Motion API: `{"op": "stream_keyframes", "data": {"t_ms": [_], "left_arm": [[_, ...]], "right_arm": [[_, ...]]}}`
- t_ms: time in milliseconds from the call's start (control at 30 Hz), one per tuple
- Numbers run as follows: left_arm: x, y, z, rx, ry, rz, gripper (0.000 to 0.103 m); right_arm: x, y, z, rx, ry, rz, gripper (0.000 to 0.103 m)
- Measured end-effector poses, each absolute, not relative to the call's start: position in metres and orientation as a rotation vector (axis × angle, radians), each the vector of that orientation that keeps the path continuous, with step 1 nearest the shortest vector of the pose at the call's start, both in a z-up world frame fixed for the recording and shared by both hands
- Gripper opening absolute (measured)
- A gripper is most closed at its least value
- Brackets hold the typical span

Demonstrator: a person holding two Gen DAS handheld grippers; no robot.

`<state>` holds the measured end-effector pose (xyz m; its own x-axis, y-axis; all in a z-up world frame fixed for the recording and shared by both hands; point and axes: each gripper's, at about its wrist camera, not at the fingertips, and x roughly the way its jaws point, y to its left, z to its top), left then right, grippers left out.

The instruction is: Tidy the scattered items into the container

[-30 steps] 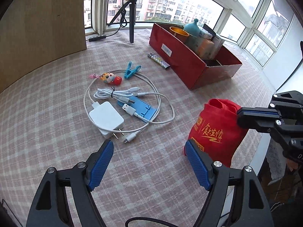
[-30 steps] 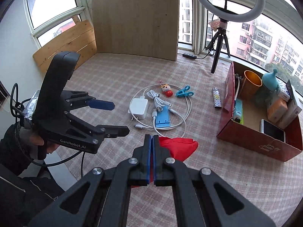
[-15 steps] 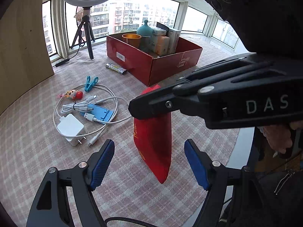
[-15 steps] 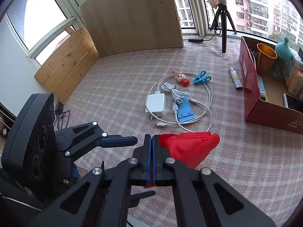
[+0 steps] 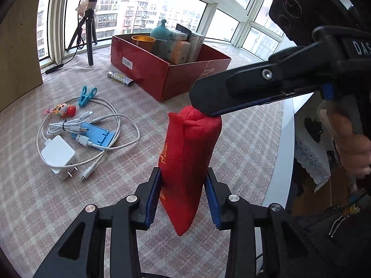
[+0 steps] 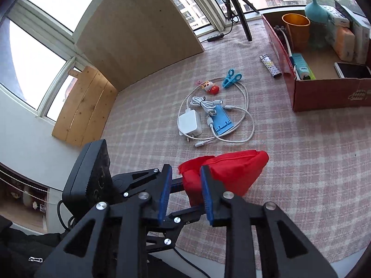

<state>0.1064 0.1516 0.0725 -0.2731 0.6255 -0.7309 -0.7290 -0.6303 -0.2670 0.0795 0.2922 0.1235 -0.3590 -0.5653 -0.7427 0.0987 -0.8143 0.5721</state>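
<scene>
A red cloth bag hangs in the air above the checked tablecloth. My left gripper is shut on its lower part, both blue pads pressing its sides. My right gripper stands partly open around the bag's top edge, with a gap between its pads. In the left wrist view the right gripper's finger lies over the bag's top. The red cardboard box stands far right and holds a cup, cartons and a phone.
On the cloth lie a white charger with coiled cables, a blue phone stand, a blue clip, a small toy and a lighter. A ring-light tripod stands by the window. The table edge is close on the right.
My left gripper has closed on the lower part of the red bag. My right gripper, which was shut on the bag's top, has opened. The bag is held higher and closer.
</scene>
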Motion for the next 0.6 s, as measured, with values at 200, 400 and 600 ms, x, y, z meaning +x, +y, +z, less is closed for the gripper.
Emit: {"op": "stream_keyframes", "data": {"t_ms": [200,400,600], "left_arm": [[0.109,0.159,0.074,-1.032,0.196,1.983,0.032],[0.096,0.148,0.071,-1.085,0.109,1.994,0.032],[0.091,0.162,0.072,-1.111,0.025,1.974,0.032]], "right_arm": [[0.083,0.320,0.123,1.504,-0.832,-2.102,0.039],[0.099,0.345,0.132,1.487,-0.878,-2.185,0.053],[0.097,0.319,0.114,1.522,-0.738,-2.219,0.053]]}}
